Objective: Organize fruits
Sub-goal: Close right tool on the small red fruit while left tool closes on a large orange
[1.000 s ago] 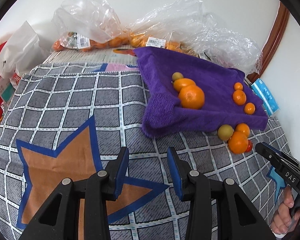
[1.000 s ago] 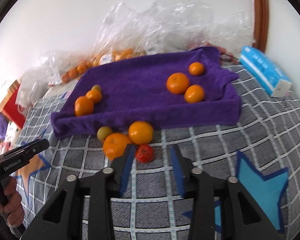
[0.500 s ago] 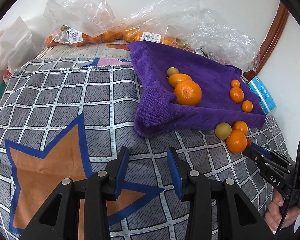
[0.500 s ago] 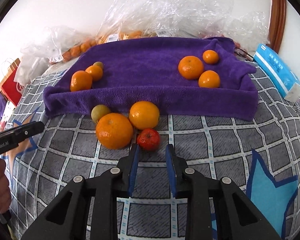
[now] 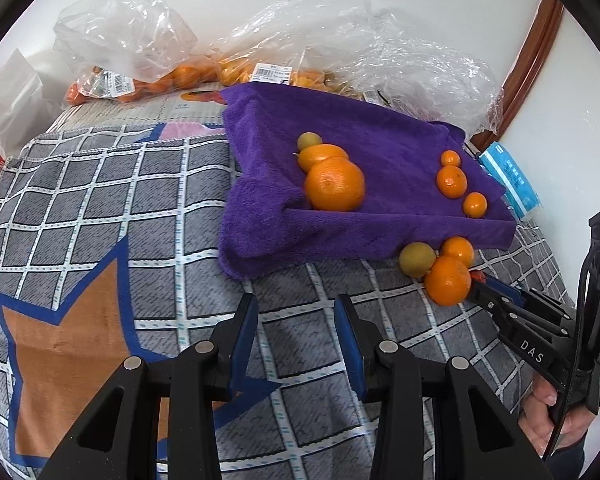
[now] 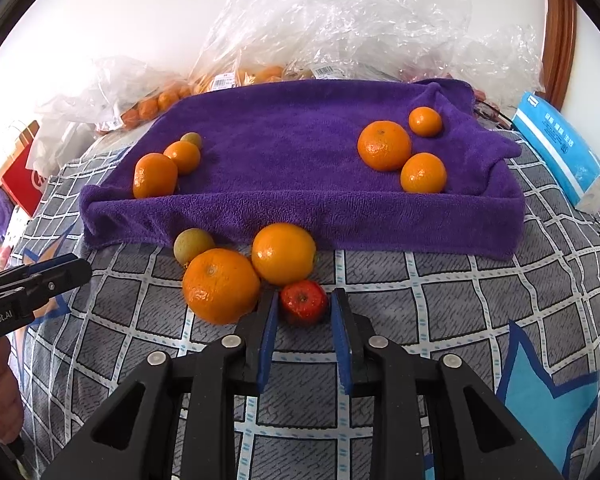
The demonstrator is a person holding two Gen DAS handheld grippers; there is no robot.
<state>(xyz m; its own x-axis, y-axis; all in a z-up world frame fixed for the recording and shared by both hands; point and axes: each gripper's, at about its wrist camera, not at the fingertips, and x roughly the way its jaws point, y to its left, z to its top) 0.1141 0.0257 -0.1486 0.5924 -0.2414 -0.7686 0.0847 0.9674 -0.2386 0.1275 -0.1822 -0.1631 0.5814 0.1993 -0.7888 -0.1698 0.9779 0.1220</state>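
Our right claw (image 6: 303,312) has its blue pads (image 6: 269,332) closed narrow round the small red round fruit (image 6: 303,302), which sits on the grey checked cloth w/ star shapes (image 6: 440,312); whether the pads press it yet we can't tell. Just left of it, touching the left finger, lies a big orange (image 6: 220,285); behind the red fruit a smoother orange (image 6: 283,253), and beside those a small yellow-green fruit (image 6: 193,245). All four sit right at the front edge of the purple towel (image 6: 292,148). On the towel: left group of 2 oranges (image 6: 155,175) plus a small greenish one (image 6: 191,139); right group of 3 mandarins (image 6: 384,145). Behind: clear plastic bags (image 6: 340,20) w/ more oranges; at right a blue-white tissue pack (image 6: 562,148).

Our left claw (image 5: 296,320) is part open, nothing between the pads, hovering over the checked cloth near the orange star patch (image 5: 64,328), well apart from the fruit. Its camera also shows our right hand (image 5: 548,420) on the handle
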